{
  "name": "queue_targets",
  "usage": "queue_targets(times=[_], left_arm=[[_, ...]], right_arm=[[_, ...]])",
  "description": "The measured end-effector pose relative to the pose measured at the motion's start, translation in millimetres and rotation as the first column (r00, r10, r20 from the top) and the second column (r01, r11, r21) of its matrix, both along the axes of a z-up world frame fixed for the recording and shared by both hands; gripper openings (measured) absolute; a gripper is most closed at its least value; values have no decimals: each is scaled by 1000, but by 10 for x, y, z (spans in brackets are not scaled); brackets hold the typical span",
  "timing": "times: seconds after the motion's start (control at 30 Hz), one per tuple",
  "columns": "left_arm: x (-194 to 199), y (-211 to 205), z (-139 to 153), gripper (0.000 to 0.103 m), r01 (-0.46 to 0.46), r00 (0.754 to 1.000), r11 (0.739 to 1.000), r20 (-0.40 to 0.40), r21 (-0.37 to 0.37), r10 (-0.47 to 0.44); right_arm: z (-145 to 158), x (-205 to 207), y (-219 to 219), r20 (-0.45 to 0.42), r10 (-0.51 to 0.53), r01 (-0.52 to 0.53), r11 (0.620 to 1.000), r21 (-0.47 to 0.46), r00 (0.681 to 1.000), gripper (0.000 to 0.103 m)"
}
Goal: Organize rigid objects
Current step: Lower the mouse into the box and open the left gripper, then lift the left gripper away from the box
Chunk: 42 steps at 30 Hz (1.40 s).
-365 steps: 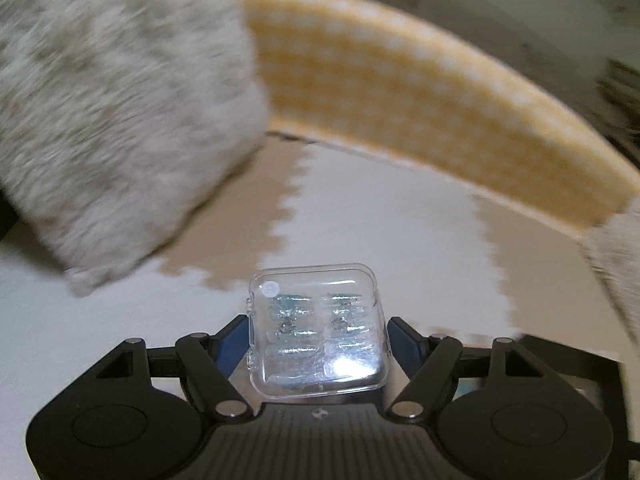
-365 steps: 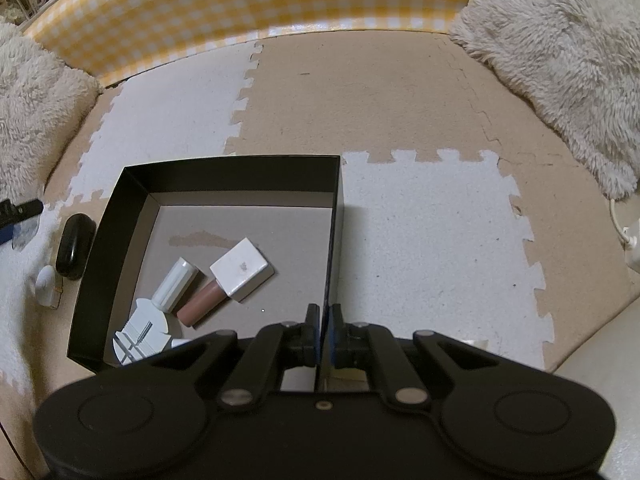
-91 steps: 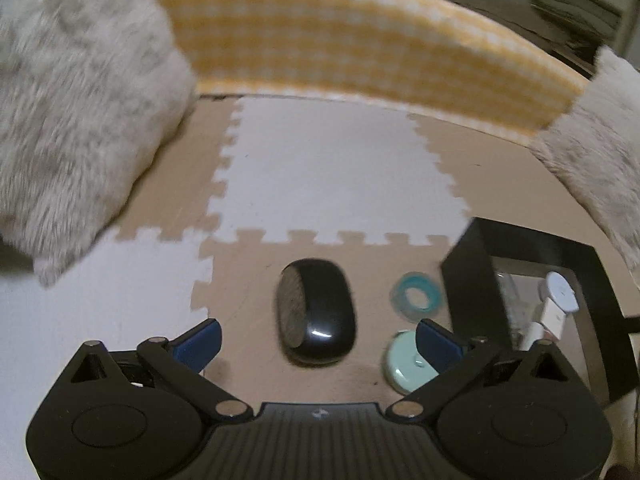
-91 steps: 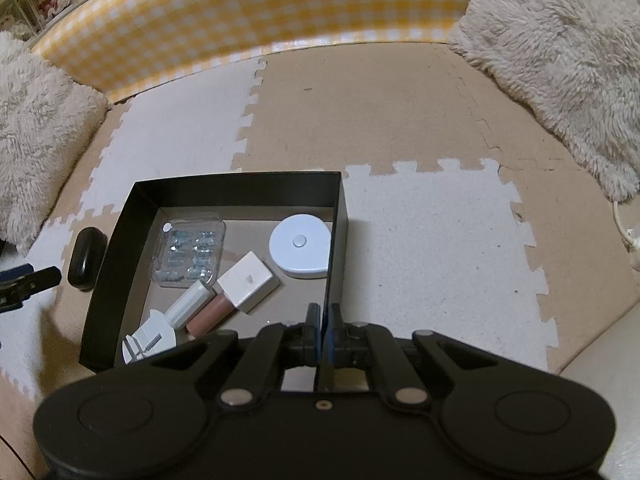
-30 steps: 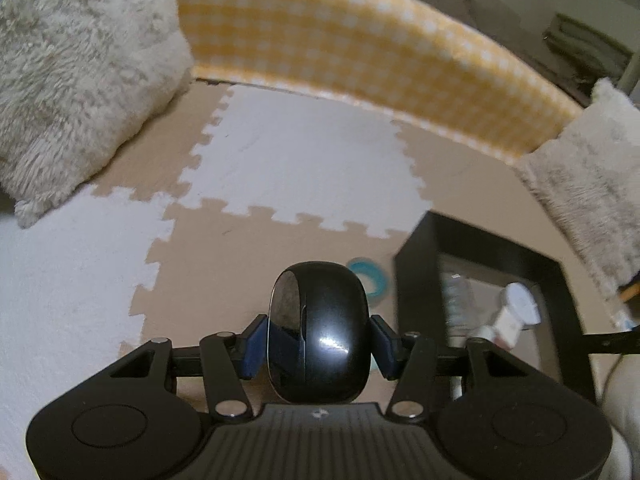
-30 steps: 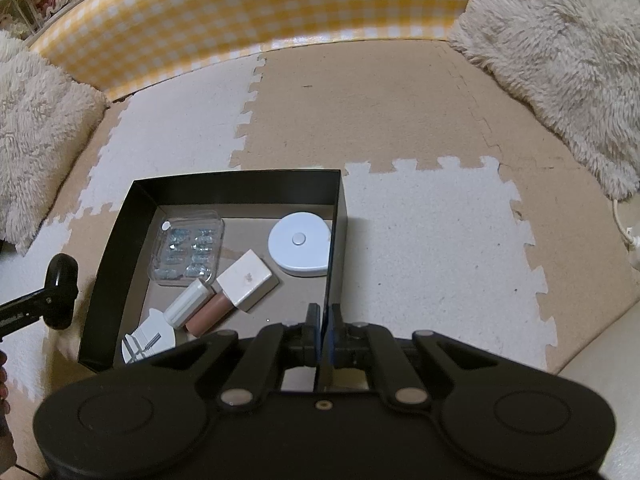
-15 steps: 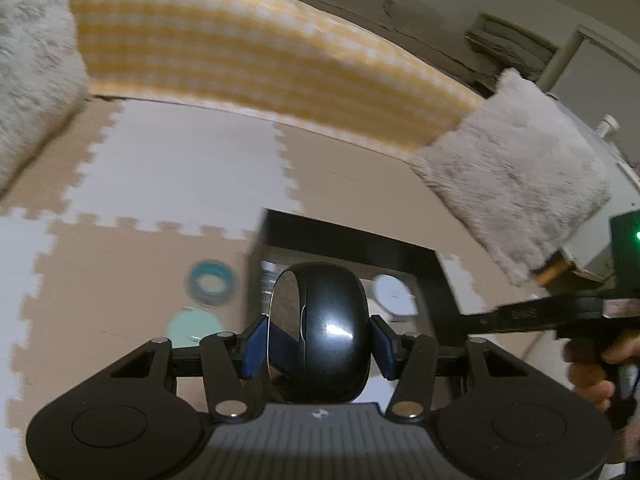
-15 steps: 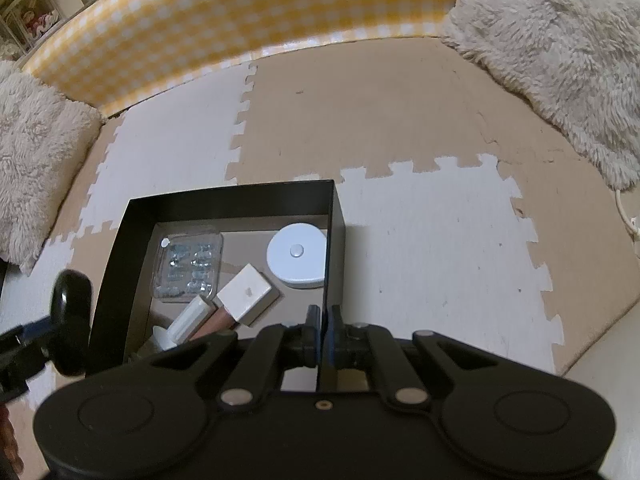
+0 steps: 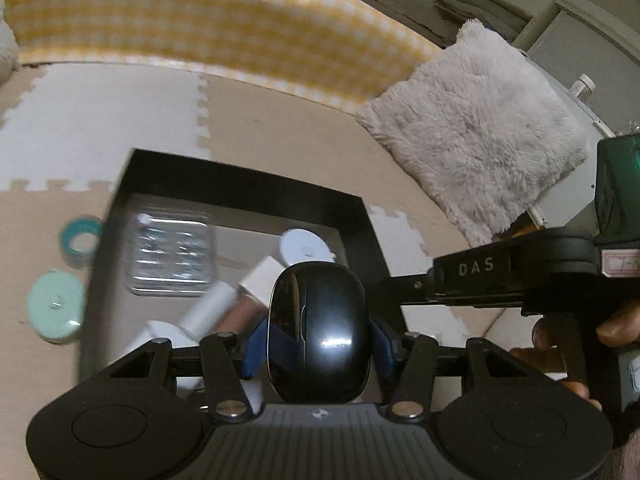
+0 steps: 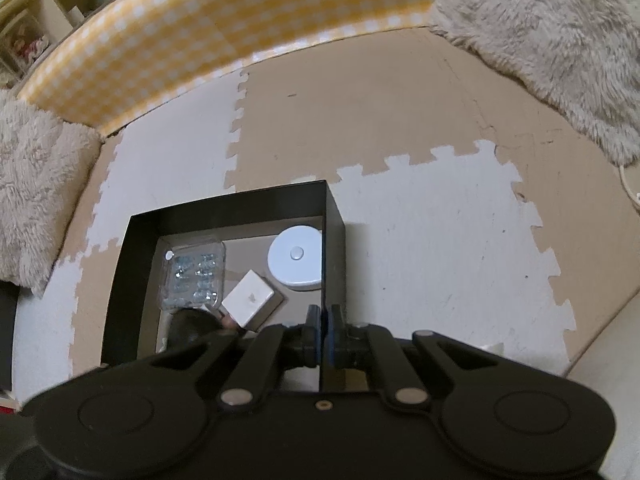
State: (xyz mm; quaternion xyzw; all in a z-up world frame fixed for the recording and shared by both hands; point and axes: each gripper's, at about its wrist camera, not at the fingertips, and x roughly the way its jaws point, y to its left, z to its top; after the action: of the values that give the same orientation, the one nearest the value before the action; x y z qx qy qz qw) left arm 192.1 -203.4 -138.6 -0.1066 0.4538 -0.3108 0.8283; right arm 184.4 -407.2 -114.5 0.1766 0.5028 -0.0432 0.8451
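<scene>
We are well into the tidying: the black box (image 10: 332, 216) is already holding a clear case (image 10: 194, 276), a white round disc (image 10: 296, 256), a white block (image 10: 250, 300) and a tube (image 9: 208, 310). Two teal rings (image 9: 56, 308) are waiting on the floor mat (image 9: 100, 120) beside it. Our left gripper (image 9: 318, 334) is clamping the black mouse (image 9: 318, 328) between its fingers, hovering over the box. Our right gripper (image 10: 323, 344) is pinching the box's right wall, fingers closed on it.

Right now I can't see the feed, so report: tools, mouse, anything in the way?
Left tool shut on black mouse, above the black box. Right tool shut on box wall. White tube and cube lie beneath.
</scene>
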Motion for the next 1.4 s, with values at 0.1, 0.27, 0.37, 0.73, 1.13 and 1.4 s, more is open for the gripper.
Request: queue_targets(times=[0.1,0.27,0.37,0.73,1.13,1.4], left_arm=[[-10,-113,-41,54,12,1000,1000,-4,2,-12],[-34,-233,-128,54,34,999,999,-25,15,-34],[-23,-262,-179,54,24,999,1000,-43,12,-24],[-19,-344,-255,57,29,998,998,-61,55,-26],[-99,-292,-93,88,65,998,990,-18,123,-63],[-122,-248,53,102,65,998,988,10,139,-67]], right_arm=[[-3,9,-9,-4,-3,3,1000,8,1000,4],[-27,1,-113,-16,-45,46,995,85,999,5],[-29,3,-111,-18,-45,46,995,86,999,5],[-20,13,-98,-19,-29,31,997,69,999,5],[-18,10,-83,-18,-23,24,998,58,1000,5],[-17,9,-85,-17,-22,23,998,58,1000,5]])
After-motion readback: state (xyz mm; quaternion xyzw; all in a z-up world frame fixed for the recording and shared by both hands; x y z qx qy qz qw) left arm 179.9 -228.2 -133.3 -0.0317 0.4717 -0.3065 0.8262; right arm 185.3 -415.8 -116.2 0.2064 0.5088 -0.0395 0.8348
